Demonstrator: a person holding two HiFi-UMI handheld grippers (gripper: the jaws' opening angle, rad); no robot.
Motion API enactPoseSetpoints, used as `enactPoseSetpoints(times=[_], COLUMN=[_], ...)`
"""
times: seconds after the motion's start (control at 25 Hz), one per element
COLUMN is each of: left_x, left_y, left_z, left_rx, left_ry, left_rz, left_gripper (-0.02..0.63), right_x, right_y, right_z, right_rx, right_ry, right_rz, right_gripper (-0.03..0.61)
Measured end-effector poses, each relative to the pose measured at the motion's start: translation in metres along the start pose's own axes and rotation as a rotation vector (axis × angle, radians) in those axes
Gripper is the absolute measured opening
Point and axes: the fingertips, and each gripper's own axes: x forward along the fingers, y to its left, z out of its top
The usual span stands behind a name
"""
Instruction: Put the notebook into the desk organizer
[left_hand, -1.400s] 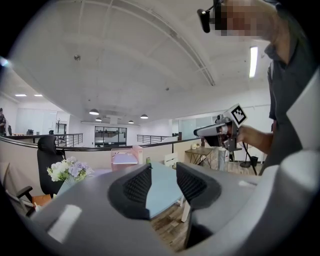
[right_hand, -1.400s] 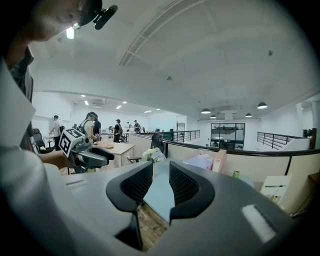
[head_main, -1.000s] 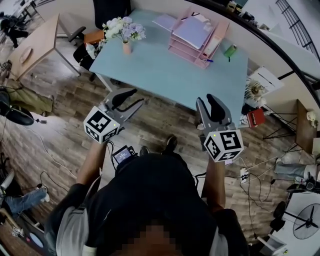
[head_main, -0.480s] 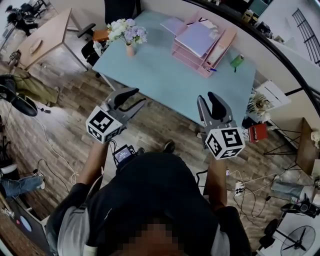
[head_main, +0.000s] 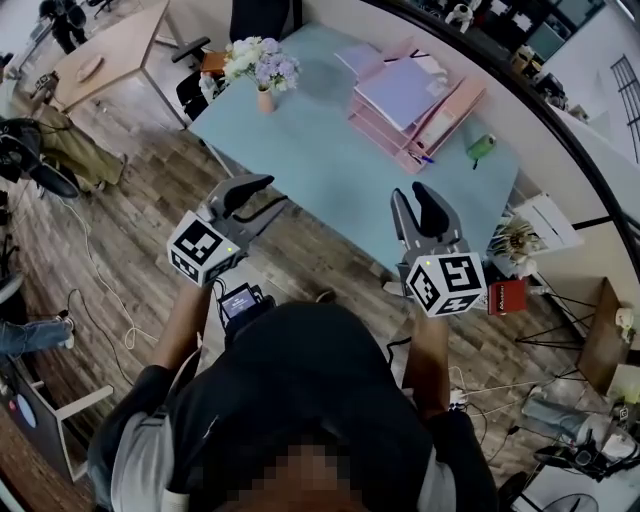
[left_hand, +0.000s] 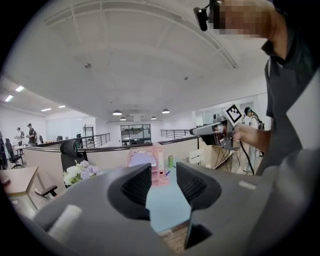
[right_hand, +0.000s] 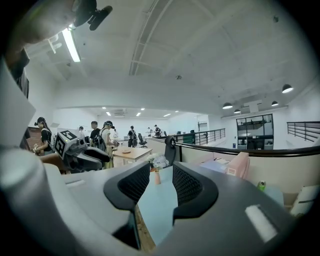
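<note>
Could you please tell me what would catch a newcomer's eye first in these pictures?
The pale blue table dominates the head view, with a pink desk organizer at its far right and a vase of white and lilac flowers at its far left corner. Nearer the person, the left gripper and the right gripper hover by the table's near edge, both with jaws apart and empty.

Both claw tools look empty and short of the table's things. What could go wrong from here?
1. The flower vase stands near the far left corner of the table; the left gripper might tip it reaching past.
2. The green container stands close beside the pink organizer; the right gripper could knock it over.
3. A lavender notebook lies flat on the organizer's top; pinching it may slide it off.
</note>
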Motion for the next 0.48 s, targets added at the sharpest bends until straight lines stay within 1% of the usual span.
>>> enactPoseSetpoints(times=[0.24, 0.48], left_x=[0.016, 0.036], left_y=[-0.005, -0.007], left_z=[0.001, 0.005], left_rx=[-0.001, -0.001], left_ry=[0.020, 0.034], left_rz=[0.041, 0.031], left_gripper=[0.213, 0.213], right_x=[0.004, 0.006], right_y=[-0.024, -0.042], right_z=[-0.002, 0.000], right_rx=[0.008, 0.021], right_ry=[-0.003, -0.008], right_rz=[0.039, 0.038], right_gripper=[0.124, 0.126])
